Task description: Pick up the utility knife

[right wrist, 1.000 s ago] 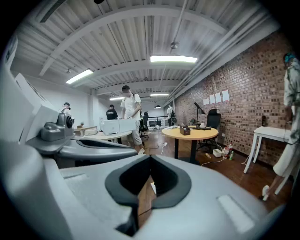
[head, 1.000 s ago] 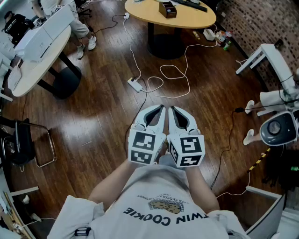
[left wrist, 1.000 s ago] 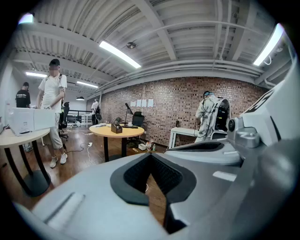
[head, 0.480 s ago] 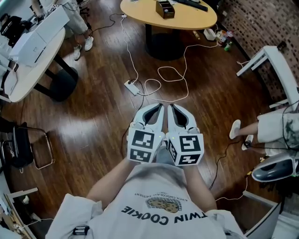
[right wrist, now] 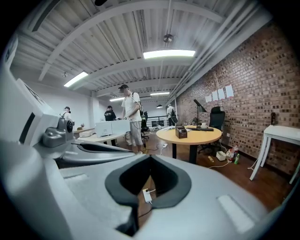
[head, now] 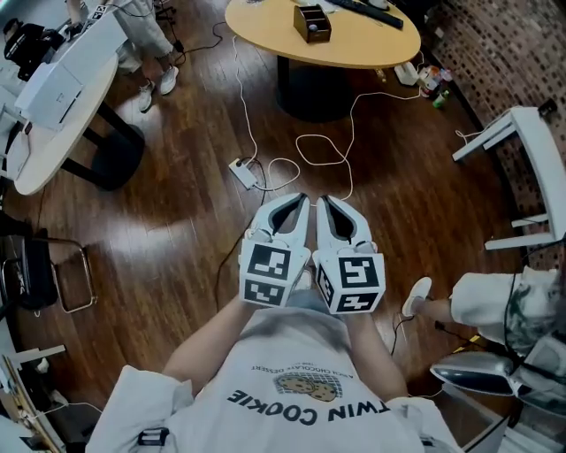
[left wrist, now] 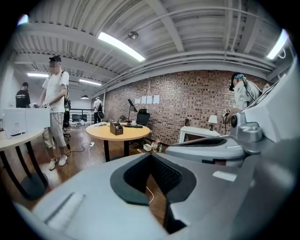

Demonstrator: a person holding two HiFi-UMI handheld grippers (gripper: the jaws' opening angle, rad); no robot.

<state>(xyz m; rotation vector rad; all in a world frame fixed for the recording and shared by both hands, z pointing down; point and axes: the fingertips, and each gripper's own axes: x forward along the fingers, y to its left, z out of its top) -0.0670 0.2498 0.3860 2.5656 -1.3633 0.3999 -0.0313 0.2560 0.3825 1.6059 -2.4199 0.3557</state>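
Note:
No utility knife shows in any view. My left gripper (head: 302,203) and right gripper (head: 324,203) are held side by side in front of the person's chest, pointing ahead over the wooden floor. Both are shut with nothing between the jaws. In the left gripper view the left gripper (left wrist: 150,156) has its tips together, and the right gripper (right wrist: 150,157) looks the same in the right gripper view. Ahead stands a round yellow table (head: 354,49) with a small brown box (head: 311,22) and a dark flat item on it.
A white power strip (head: 243,172) and looping white cables (head: 327,146) lie on the floor ahead. White tables stand at the left (head: 53,115) and right (head: 522,142). A seated person's leg (head: 491,301) is at lower right, a chair (head: 49,274) at left, and people (right wrist: 130,117) stand farther off.
The whole scene has slid toward me: the round table and power strip are nearer. The person at the right has shifted down the frame. Both grippers stay shut, side by side.

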